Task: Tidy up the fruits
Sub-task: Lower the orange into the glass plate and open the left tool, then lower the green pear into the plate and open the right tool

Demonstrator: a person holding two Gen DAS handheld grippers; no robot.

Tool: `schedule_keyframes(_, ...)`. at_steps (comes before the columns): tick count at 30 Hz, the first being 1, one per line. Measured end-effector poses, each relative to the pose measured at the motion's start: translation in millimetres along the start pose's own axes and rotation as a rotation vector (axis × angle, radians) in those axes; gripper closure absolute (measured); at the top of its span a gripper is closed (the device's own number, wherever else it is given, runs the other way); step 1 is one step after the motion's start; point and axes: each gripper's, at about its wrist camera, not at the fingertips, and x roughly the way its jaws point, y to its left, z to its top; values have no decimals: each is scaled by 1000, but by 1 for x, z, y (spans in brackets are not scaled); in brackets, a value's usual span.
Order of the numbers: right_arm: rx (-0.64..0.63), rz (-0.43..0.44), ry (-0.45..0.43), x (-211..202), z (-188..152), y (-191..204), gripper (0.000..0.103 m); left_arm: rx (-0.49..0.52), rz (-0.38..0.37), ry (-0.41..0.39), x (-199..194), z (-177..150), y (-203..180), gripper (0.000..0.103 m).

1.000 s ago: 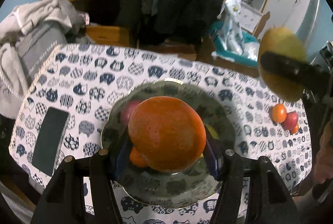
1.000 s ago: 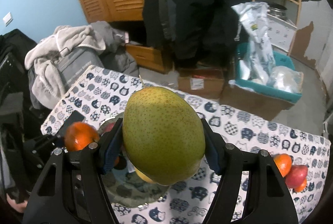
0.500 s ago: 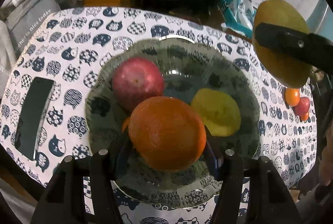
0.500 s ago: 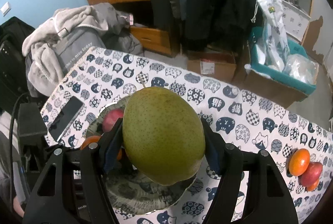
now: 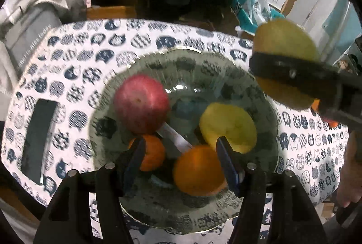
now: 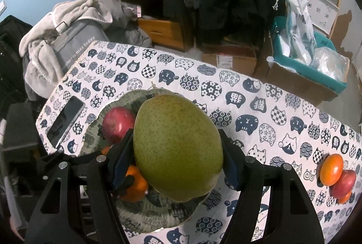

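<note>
Left wrist view shows your left gripper jaws just opened off the orange, now loose in the glass bowl; it could roll. Your right gripper jaws clench the pear above the bowl; dropped carelessly, it may knock the apple out.

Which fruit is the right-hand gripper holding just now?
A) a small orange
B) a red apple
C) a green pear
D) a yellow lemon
C: the right gripper has its pads pressed on both sides of a large speckled green pear, held above the glass plate, while the red apple lies on that plate.
</note>
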Motion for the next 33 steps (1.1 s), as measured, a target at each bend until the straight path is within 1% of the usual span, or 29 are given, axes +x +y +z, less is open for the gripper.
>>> schedule_keyframes(2, 4, 4, 1, 2, 2, 0, 33, -25, 9, -15, -3, 5, 9, 36)
schedule_keyframes(8, -3, 13, 13, 16, 7, 4, 33, -145, 17, -46, -9, 21, 46, 36)
schedule_keyframes(15, -10, 36, 57, 44, 10, 13, 33, -232, 32, -65, -8, 28, 76, 36)
schedule_keyframes(25, -17, 55, 130, 84, 9, 22, 33, -246, 50, -51, -1, 25, 86, 36)
schedule_keyframes(33, -14, 66, 172, 98, 8, 21, 33, -235, 54, -53, 0, 27, 83, 36)
